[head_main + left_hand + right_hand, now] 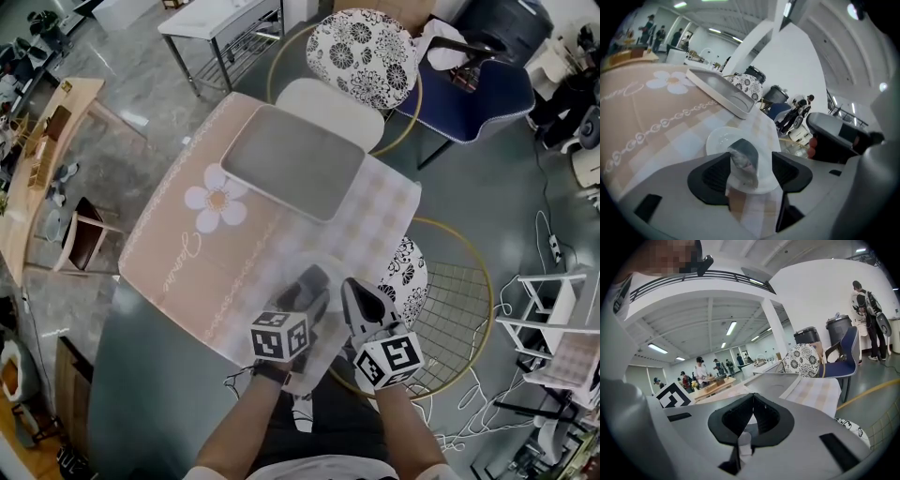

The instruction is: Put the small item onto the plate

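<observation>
A small item in crinkled silver wrap (743,159) stands on the near rim of a white plate (719,139). It sits between the jaws of my left gripper (750,165), which are open; there is a gap on its right side and the pads do not press it. In the head view the left gripper (309,286) hangs over the pale plate (286,261) near the table's front edge and hides the item. My right gripper (361,298) is just to the right, off the plate. Its jaws (751,399) are shut tip to tip with nothing between them.
A grey rectangular tray (292,159) lies at the far side of the pink flowered tablecloth (202,234). A floral-cushioned chair (361,42) stands behind the table and a gold wire stool (450,300) at its right front corner. People stand in the background.
</observation>
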